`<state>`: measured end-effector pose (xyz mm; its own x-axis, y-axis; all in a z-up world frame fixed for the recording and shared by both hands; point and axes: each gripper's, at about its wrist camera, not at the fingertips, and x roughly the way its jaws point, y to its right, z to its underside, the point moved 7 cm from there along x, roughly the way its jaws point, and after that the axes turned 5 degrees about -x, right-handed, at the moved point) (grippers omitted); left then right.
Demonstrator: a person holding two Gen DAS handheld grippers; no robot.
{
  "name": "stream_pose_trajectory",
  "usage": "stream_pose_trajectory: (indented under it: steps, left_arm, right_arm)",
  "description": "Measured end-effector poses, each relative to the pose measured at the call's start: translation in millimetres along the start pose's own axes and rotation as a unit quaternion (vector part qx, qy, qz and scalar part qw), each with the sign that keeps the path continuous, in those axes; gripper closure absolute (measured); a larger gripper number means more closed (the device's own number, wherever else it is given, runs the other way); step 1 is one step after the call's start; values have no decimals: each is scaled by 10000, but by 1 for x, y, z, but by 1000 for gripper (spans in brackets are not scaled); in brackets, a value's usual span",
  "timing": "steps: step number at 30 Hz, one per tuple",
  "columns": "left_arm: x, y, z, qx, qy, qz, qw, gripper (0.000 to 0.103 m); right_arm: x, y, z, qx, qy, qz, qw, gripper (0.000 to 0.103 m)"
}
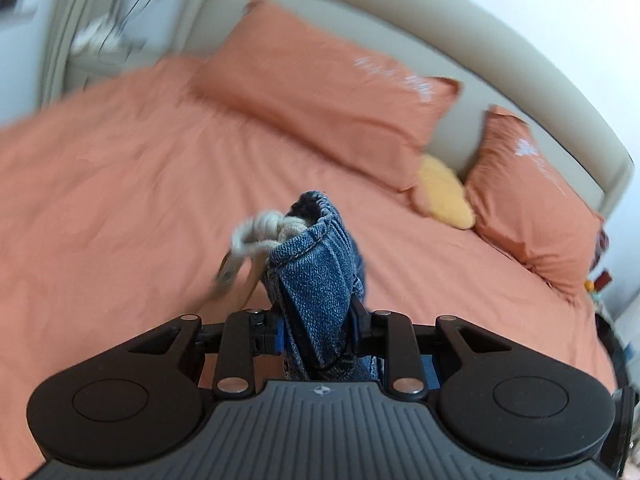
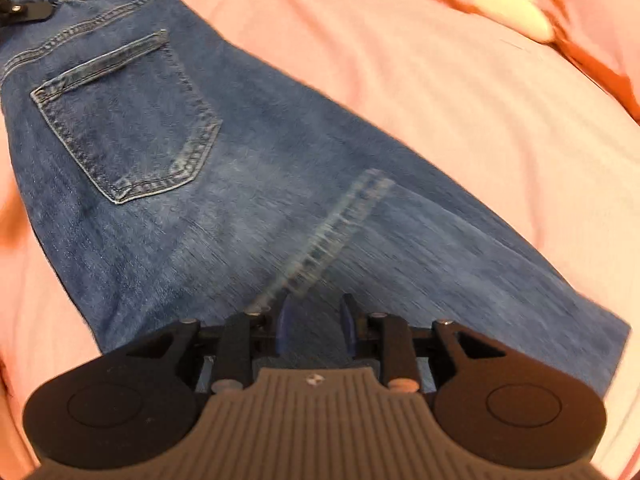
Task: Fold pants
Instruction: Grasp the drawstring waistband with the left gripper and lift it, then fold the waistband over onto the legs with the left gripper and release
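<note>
In the left wrist view, the left gripper sat at the lower middle of the frame with its two fingers clamped on the elastic waistband of the jeans, a bunched fold of blue denim standing up between the pads and rising toward the centre of the picture. A pale knotted drawstring hung off the left side of that fold, blurred. Behind it spread an orange bed cover, with one large orange pillow across the upper middle, a second orange pillow at the right, and a small yellow cushion wedged between them. A beige padded headboard curved along the top and right edge. In the right wrist view, the jeans lay spread over the pink-looking bed cover, running from the upper left of the frame down to the lower right, back side up, with a back pocket at the upper left and the gathered waistband at the top left corner. A black piece of the other gripper showed at that corner, at the far left edge. The right gripper was at the lower middle, its fingers a little apart, with denim filling the gap between them; whether the pads pressed on the cloth could not be told through the blur.
</note>
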<state>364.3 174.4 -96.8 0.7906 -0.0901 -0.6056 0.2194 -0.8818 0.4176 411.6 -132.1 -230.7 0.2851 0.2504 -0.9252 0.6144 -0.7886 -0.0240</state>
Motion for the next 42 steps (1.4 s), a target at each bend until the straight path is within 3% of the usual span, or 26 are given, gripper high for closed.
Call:
stream_pose_trajectory:
  steps: [6, 13, 20, 24, 31, 34, 36, 38, 40, 42]
  left_arm:
    - [-33, 104, -1, 727, 325, 172, 9967, 73]
    - [-38, 226, 28, 1713, 450, 284, 9838, 73]
    - [-1, 323, 93, 2278, 231, 484, 9722, 75]
    - [28, 367, 155, 2733, -81, 592, 9601, 75]
    - [75, 391, 273, 3519, -890, 683, 9293, 75]
    - [83, 387, 307, 3783, -1285, 697, 9140, 74]
    - [89, 382, 318, 3829, -1497, 783, 9082, 71]
    - [95, 377, 323, 3800, -1751, 982, 9029, 65]
    - [93, 372, 327, 3603, -2099, 1309, 8994, 43]
    - [94, 366, 323, 3266, -2411, 1644, 8990, 32]
  right_arm:
    - [-35, 38, 55, 451, 233, 66, 9987, 79]
    - [-61, 63, 124, 811, 603, 115, 9948, 79]
    - [-93, 98, 178, 1291, 964, 110, 9869, 79]
    - [-104, 117, 206, 1544, 1046, 106, 9824, 79]
    - [-114, 142, 255, 1888, 936, 78, 9775, 79]
    - [-110, 147, 270, 1947, 835, 55, 9773, 79]
    - [-108, 148, 276, 1959, 780, 33, 9775, 79]
    - [-107, 149, 280, 1959, 733, 15, 9779, 79]
    - [-105, 149, 281, 1937, 685, 6, 9787, 78]
    - [-106, 147, 280, 1904, 631, 38, 9797, 77]
